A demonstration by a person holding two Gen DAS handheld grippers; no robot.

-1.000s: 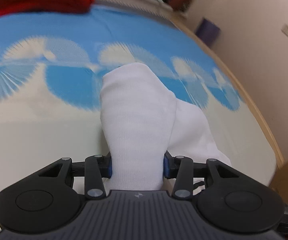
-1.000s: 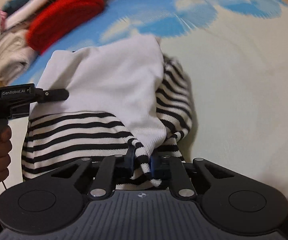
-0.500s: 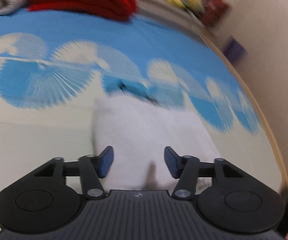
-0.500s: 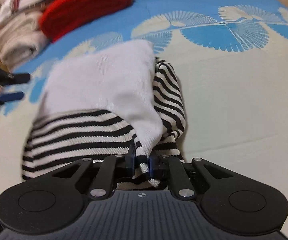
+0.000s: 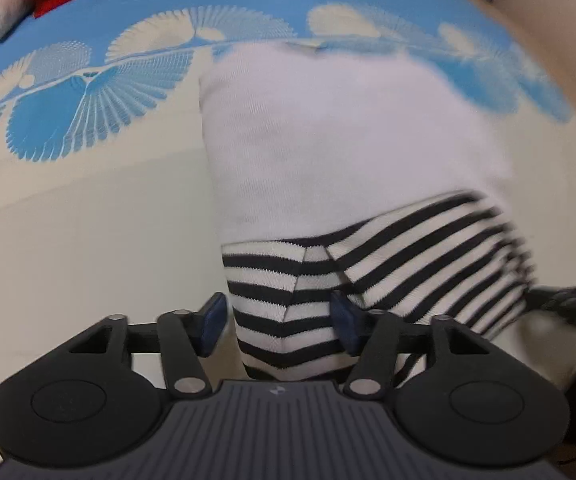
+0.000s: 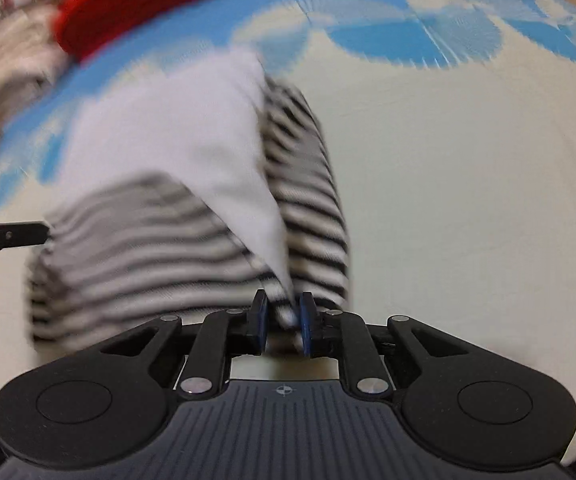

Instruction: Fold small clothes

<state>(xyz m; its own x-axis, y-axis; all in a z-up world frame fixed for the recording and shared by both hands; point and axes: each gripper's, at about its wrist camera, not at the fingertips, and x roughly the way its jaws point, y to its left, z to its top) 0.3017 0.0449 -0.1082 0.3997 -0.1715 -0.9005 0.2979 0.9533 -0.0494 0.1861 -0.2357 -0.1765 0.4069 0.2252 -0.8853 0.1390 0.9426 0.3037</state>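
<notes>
— Where's the garment?

— The striped garment (image 5: 368, 216), white part folded over black-and-white stripes, lies flat on the blue-patterned bedspread (image 5: 87, 208), well in from its far edge, where a red knit (image 6: 135, 4) sits.

— And the grippers?

— The right gripper (image 6: 283, 318) pinches a striped corner. The left gripper (image 5: 277, 322) has just been opening; its pads straddle the striped edge, not pressing.

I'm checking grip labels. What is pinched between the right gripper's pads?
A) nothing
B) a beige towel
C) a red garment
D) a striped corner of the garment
D: the right gripper has its pads closed on a striped corner of the garment.
</notes>
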